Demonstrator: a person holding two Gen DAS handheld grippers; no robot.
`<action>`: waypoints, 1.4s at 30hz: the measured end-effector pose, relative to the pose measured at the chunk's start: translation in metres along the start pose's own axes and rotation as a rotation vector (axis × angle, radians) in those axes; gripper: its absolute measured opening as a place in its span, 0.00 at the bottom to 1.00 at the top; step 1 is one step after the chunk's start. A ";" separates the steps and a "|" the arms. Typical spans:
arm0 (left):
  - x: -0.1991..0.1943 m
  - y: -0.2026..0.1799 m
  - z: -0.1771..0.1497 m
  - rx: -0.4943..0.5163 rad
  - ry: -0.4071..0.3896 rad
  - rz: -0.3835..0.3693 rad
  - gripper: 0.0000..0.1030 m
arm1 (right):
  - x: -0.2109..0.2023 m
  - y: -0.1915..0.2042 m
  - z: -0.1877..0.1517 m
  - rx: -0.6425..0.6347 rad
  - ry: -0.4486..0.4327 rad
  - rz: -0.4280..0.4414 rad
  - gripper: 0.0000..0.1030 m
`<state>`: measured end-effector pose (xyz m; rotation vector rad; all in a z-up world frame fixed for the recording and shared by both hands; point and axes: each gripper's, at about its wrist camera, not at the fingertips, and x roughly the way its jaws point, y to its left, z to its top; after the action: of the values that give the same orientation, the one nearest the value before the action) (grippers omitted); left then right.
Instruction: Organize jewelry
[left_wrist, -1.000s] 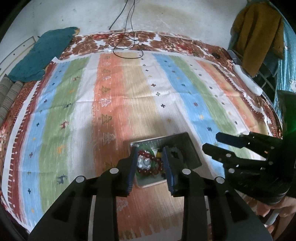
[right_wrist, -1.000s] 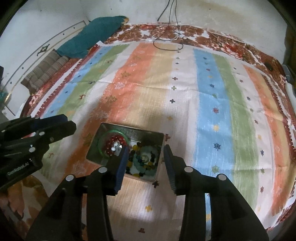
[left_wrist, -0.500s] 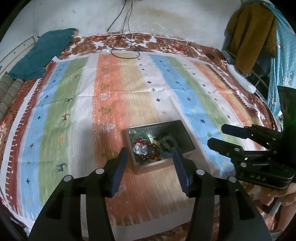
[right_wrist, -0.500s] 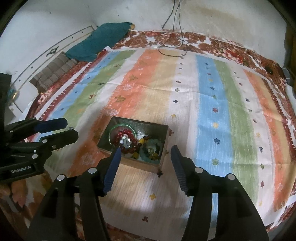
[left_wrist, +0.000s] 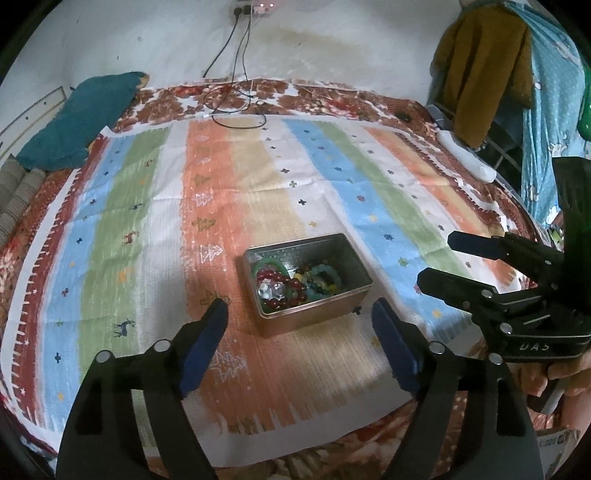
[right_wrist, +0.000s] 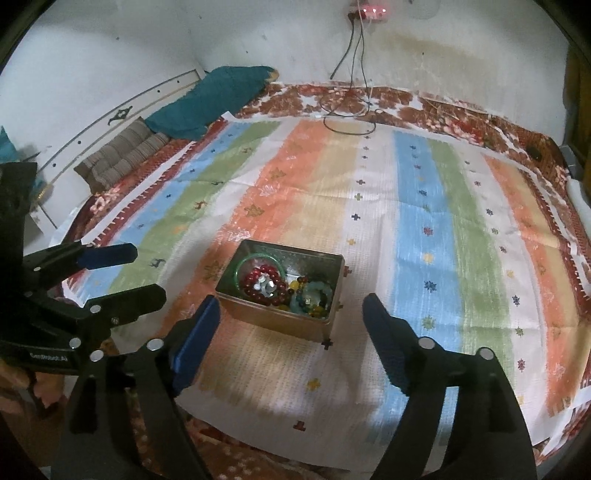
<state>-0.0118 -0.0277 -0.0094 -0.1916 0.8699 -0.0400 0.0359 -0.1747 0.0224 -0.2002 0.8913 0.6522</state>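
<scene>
An open metal tin (left_wrist: 314, 318) (right_wrist: 273, 318) sits on the striped cloth. It holds a red bead bracelet (left_wrist: 295, 285) (right_wrist: 250, 283), a green bangle (left_wrist: 271, 263) (right_wrist: 243, 263) and a teal bead bracelet (left_wrist: 322, 274) (right_wrist: 314, 292). My left gripper (left_wrist: 299, 308) (right_wrist: 147, 273) hovers back from the tin's near-left side. Its jaws are opening and nothing is between them. My right gripper (right_wrist: 291, 302) (left_wrist: 439, 258) hangs near the tin's right side. Its jaws are also opening and it holds nothing.
The striped cloth (left_wrist: 147, 221) covers a patterned bed. A teal cloth (left_wrist: 74, 122) and a striped cushion (right_wrist: 125, 155) lie at the far left. Black cables (left_wrist: 236, 110) trail from the wall. Clothes (left_wrist: 480, 66) hang at the right above a white object (left_wrist: 465, 155).
Both grippers have drawn back and up from the tin, and their jaws have spread wide. The bracelets stay in the tin.
</scene>
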 end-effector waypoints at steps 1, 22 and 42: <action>-0.001 0.000 -0.001 0.003 -0.003 0.003 0.81 | -0.001 0.000 0.000 0.000 -0.004 -0.001 0.82; -0.023 -0.015 -0.014 0.067 -0.133 0.086 0.94 | -0.029 0.009 -0.016 -0.047 -0.121 -0.045 0.95; -0.032 -0.015 -0.014 0.053 -0.179 0.104 0.94 | -0.038 0.008 -0.017 -0.018 -0.163 -0.024 0.95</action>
<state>-0.0424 -0.0409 0.0087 -0.0984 0.6989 0.0506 0.0028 -0.1928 0.0416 -0.1712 0.7261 0.6448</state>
